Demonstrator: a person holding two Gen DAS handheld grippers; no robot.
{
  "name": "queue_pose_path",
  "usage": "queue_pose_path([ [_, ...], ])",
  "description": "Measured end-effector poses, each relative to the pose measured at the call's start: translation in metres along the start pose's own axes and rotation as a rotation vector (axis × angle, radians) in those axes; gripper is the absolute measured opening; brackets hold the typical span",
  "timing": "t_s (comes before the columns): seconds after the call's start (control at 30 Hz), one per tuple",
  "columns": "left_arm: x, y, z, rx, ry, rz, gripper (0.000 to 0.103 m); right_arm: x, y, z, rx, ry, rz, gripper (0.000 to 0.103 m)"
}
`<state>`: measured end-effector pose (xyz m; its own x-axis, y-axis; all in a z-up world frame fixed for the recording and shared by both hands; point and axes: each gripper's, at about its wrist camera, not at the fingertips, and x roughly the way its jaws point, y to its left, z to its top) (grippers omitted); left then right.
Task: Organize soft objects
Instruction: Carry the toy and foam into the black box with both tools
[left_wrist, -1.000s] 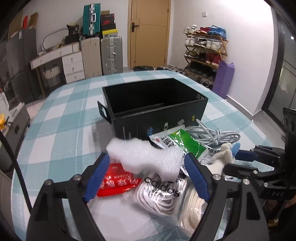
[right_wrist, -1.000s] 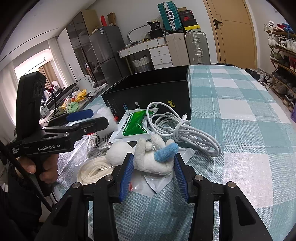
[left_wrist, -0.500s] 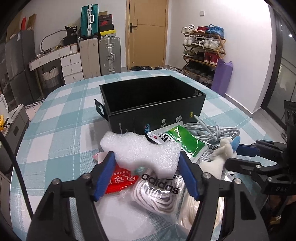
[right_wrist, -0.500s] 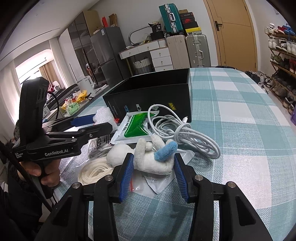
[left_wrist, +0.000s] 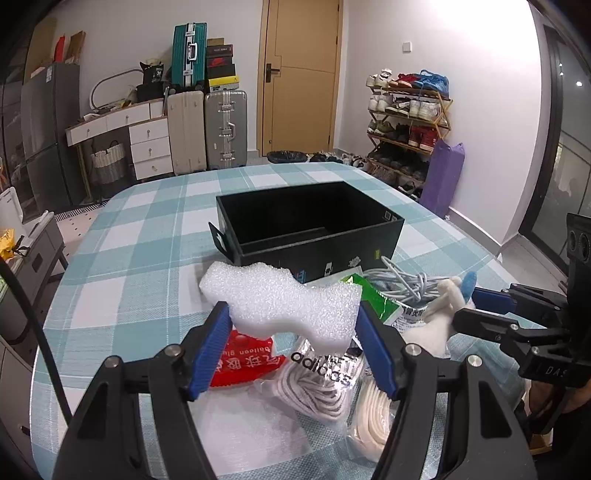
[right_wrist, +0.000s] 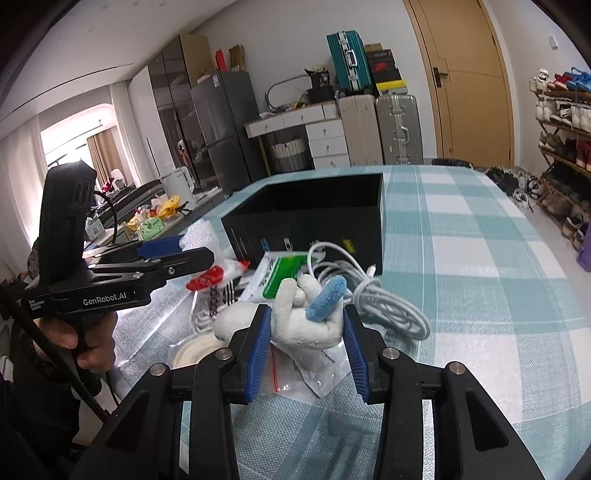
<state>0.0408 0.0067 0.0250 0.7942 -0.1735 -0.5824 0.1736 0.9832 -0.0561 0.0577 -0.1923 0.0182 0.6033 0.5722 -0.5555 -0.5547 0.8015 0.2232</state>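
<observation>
Foam (left_wrist: 284, 301) lies crosswise in clamped left gripper (left_wrist: 291, 350); right gripper (right_wrist: 304, 350) pinches plush toy (right_wrist: 306, 321).

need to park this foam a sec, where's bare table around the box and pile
Bare tablecloth left of the black box, and right of the white cable in the right wrist view. Crowded in front of the box: packets, laces, plush toy.

We see the left gripper (left_wrist: 293, 343) clamped on a white foam piece (left_wrist: 286, 301), held above packets on the checked table (left_wrist: 147, 258). Behind it stands an open black box (left_wrist: 310, 230); the right gripper (left_wrist: 480, 306) holds a plush toy (left_wrist: 447, 299).
</observation>
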Motion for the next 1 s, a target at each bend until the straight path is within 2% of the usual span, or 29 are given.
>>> queue_pose_path([
  [0.53, -0.031, 0.004, 0.028, -0.023, -0.123, 0.030, 0.068, -0.030, 0.006, 0.041, -0.046, -0.124, -0.037, 0.039],
  [1.0, -0.026, 0.009, 0.056, -0.043, -0.162, 0.051, 0.068, -0.032, 0.000, 0.080, -0.056, -0.176, -0.069, 0.039],
])
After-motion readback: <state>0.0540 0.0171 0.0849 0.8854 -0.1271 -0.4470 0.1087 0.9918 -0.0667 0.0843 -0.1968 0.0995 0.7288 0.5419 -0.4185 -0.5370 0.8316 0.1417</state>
